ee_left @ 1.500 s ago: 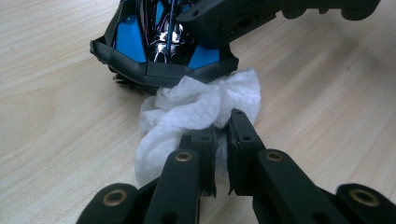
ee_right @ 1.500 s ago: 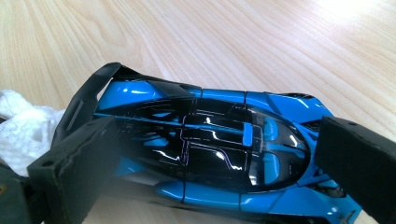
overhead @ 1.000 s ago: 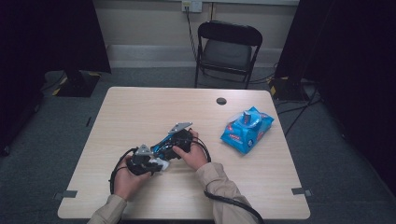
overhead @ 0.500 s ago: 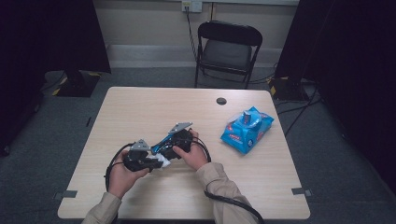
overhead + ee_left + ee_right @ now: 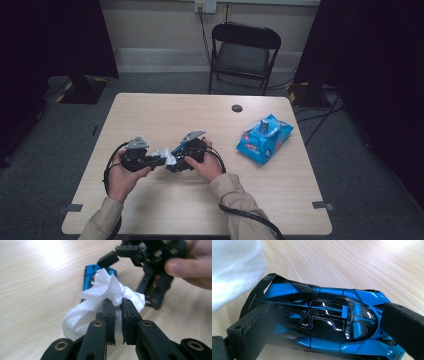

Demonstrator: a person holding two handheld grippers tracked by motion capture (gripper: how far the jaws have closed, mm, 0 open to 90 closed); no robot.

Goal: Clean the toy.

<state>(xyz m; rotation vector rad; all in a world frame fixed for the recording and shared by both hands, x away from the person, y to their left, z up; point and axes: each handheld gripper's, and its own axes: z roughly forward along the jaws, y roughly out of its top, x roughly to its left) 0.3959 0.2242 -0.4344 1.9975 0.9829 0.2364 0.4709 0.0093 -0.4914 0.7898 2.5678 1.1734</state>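
With your left gripper [image 5: 117, 312] clenched on the wipe [image 5: 100, 302], rub gently while your right gripper [image 5: 322, 322] grips the toy car [image 5: 324, 320] steady.

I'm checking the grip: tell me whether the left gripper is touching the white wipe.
Touching. In the left gripper view the left gripper has both jaws closed on the white wipe, a fold pinched between the pads.

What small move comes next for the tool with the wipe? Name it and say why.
Probably bring the left tool back down so the white wipe meets the blue toy car again. Its jaws are shut on the wipe, which sits bunched just off the car's rear, while the right tool grips the car by its sides above the table.
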